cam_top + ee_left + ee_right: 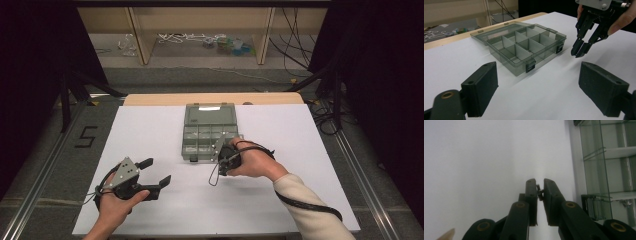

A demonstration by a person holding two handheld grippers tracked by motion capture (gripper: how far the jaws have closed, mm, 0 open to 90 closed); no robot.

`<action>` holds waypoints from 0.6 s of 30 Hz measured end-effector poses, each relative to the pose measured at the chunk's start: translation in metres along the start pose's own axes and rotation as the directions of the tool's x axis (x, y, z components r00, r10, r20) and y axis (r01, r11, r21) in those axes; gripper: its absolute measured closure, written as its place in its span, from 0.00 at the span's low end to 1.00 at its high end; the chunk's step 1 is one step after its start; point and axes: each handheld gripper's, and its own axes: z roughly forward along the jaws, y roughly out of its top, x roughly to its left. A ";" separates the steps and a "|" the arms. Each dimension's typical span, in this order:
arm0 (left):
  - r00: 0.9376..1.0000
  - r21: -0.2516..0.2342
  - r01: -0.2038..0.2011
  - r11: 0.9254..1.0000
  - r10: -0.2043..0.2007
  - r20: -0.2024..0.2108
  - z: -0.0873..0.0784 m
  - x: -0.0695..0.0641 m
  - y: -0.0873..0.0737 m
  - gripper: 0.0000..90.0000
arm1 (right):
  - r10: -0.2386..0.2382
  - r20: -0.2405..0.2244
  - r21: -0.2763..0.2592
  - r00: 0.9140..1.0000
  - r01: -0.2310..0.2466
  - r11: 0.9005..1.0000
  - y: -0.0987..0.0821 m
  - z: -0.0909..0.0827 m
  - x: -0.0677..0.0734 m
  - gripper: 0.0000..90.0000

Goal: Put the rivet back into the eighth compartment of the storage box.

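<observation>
The right hand-held gripper [539,188] pinches a small metal screw [538,191] beside the open compartment box [524,47]; the left hand-held gripper [156,172], lower left, stands spread.

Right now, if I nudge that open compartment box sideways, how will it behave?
The compartment box looks like thin clear plastic with empty cells, so probably light. On the smooth white table it would likely slide rather than tip, being low and wide. Its lid lies open flat behind and may flex or swing at the hinge.
</observation>
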 end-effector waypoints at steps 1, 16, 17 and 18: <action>1.000 0.000 0.000 1.000 0.000 0.000 0.000 0.000 0.000 0.17 | 0.000 0.001 -0.001 1.000 0.000 1.000 0.000 0.000 0.000 0.92; 1.000 0.000 0.000 1.000 0.000 0.000 0.000 0.000 0.000 0.17 | 0.007 0.040 -0.011 0.999 -0.007 1.000 -0.004 -0.007 -0.006 0.92; 1.000 0.000 0.011 1.000 -0.011 -0.001 0.000 -0.001 0.000 0.17 | 0.007 0.046 -0.011 0.999 -0.006 1.000 -0.004 -0.008 -0.006 0.92; 1.000 0.001 0.005 1.000 -0.005 0.000 0.000 0.000 0.000 0.17 | 0.009 0.047 -0.011 0.999 -0.009 1.000 -0.004 -0.008 -0.006 0.92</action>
